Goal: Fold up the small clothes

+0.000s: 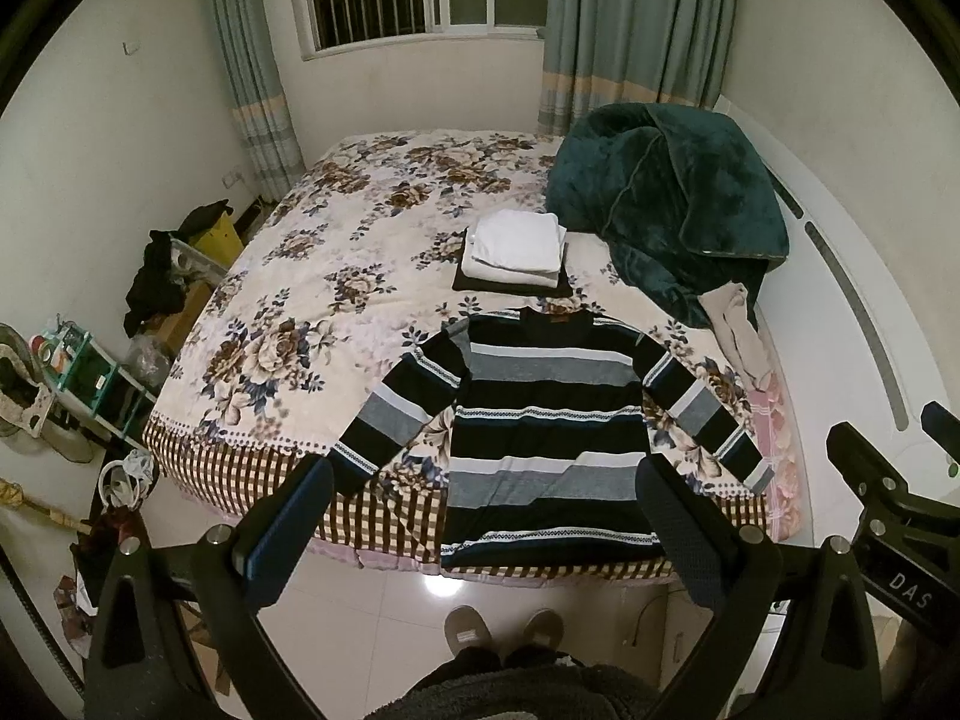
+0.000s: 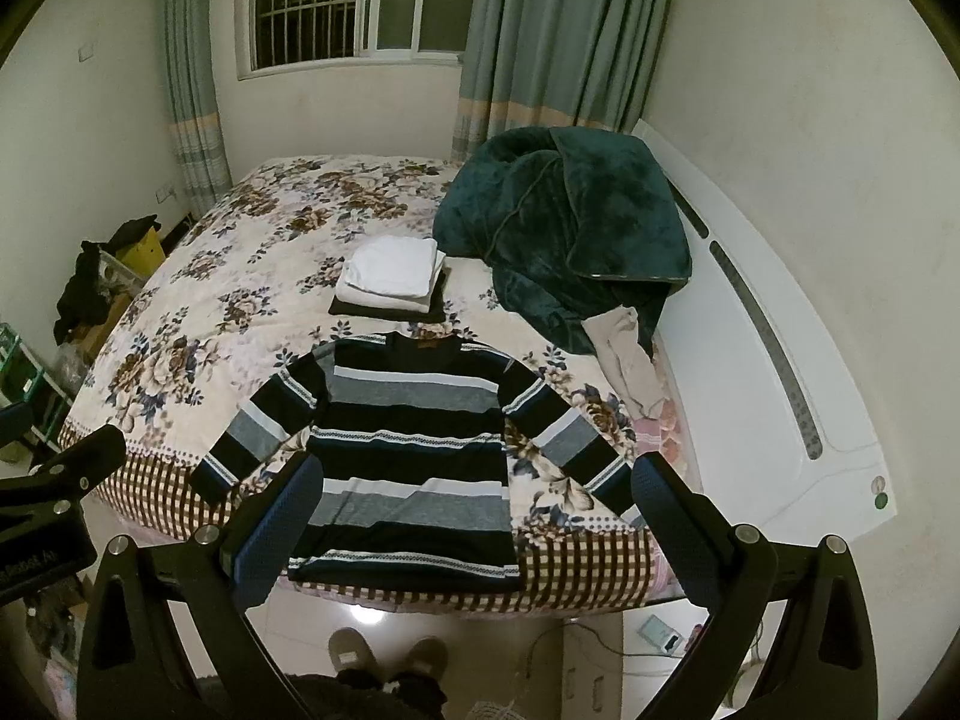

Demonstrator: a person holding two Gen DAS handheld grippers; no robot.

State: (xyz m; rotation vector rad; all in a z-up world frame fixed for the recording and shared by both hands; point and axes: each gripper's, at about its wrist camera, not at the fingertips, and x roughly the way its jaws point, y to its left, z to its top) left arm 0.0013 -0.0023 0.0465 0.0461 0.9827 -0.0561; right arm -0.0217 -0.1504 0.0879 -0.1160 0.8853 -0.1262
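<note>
A striped black, grey and white long-sleeved sweater (image 1: 540, 432) lies flat on the near edge of the floral bed (image 1: 336, 276), collar away from me, sleeves spread out. It also shows in the right wrist view (image 2: 414, 462). A folded stack of white and dark clothes (image 1: 516, 255) sits behind it, and shows in the right wrist view (image 2: 390, 282) too. My left gripper (image 1: 486, 516) is open and empty, held above the sweater's hem. My right gripper (image 2: 474, 516) is open and empty, above the hem's right side; it shows at the far right of the left wrist view (image 1: 888, 480).
A dark green blanket (image 1: 666, 204) and a beige garment (image 1: 738, 330) lie at the bed's right side by the white headboard (image 2: 768, 360). Cluttered shelves and boxes (image 1: 96, 372) stand on the left. My slippered feet (image 1: 504, 630) stand on the tiled floor.
</note>
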